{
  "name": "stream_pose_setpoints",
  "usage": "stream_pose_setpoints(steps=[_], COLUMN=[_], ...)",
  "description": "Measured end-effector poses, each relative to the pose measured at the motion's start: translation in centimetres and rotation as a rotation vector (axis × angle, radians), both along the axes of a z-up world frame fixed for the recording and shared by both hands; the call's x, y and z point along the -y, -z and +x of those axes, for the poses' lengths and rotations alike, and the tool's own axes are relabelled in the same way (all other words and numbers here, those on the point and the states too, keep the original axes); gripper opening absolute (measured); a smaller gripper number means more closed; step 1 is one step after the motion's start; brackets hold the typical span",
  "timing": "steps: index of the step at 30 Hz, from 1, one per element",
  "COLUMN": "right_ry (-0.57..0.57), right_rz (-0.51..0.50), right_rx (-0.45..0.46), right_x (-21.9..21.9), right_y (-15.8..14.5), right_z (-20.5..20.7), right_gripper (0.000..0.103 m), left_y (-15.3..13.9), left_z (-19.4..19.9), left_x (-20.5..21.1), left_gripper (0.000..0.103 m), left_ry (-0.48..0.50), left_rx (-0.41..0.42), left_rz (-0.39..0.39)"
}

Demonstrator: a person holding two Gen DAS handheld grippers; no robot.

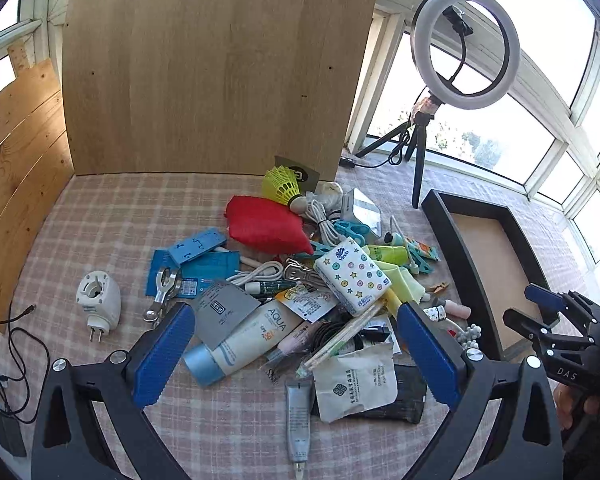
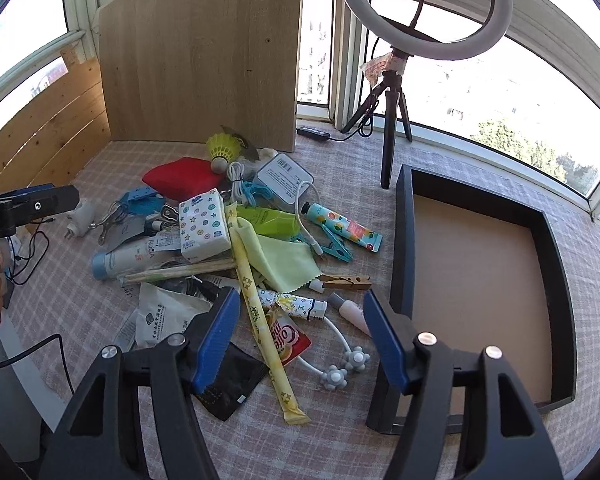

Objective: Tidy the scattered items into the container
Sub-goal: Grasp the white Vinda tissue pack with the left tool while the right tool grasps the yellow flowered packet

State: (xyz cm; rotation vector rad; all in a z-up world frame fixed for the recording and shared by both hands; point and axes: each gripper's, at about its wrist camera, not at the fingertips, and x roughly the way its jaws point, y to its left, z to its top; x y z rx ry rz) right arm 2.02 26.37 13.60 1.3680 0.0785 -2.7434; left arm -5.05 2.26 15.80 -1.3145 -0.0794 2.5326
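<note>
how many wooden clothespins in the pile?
1. The wooden clothespin lies at the pile's edge nearest the black tray, beside the green cloth. More could be buried under the clutter.

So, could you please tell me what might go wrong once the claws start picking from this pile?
1. The tissue pack lies on top of the chopsticks and sunscreen tube; pulling either out first could topple it.
2. The white cable threads under neighbouring items and may drag them along.
3. Both the left claw and right claw are open over the same pile, so they could collide.
</note>
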Motion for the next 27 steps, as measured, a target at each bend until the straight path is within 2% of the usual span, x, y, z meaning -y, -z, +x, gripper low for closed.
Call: stream_pose_setpoints(steps=[3, 11, 13, 14, 16, 27], right_ry=[-0.047, -0.111, -0.113, -0.113, -0.113, -0.148], right_rz=[0.01, -0.011, -0.01, -0.014, -0.029, -0.051], right_rx=[0.037, 0.088, 0.093, 0.095, 0.1, 0.118], right_x=[0.7, 1.3, 1.2, 1.2, 1.0, 2.2], right_y=[1.5, 5.3, 5.9, 6.2, 6.5, 8.0], right_z=[-1.4, -3.6, -3.9, -4.1, -4.3, -5.2], right_gripper=[0.054, 0.053, 0.053, 0.052, 0.052, 0.052], left_y=[1.1, 4.2, 5.0, 5.3, 6.1, 7.8], left_z=[-1.2, -4.4, -5.2, -5.6, -6.3, -7.6], left_x=[-1.5, -5.3, -6.3, -6.8, -7.7, -8.7], left_gripper=[0.102, 0.098, 0.096, 0.088, 0.087, 0.087], left_ry=[-0.011, -0.041, -0.049, -0.052, -0.06, -0.067], left_rx=[0.042, 0.154, 0.182, 0.196, 0.224, 0.266], left_rz=[-0.003, -0.012, -0.014, -0.015, -0.018, -0.043])
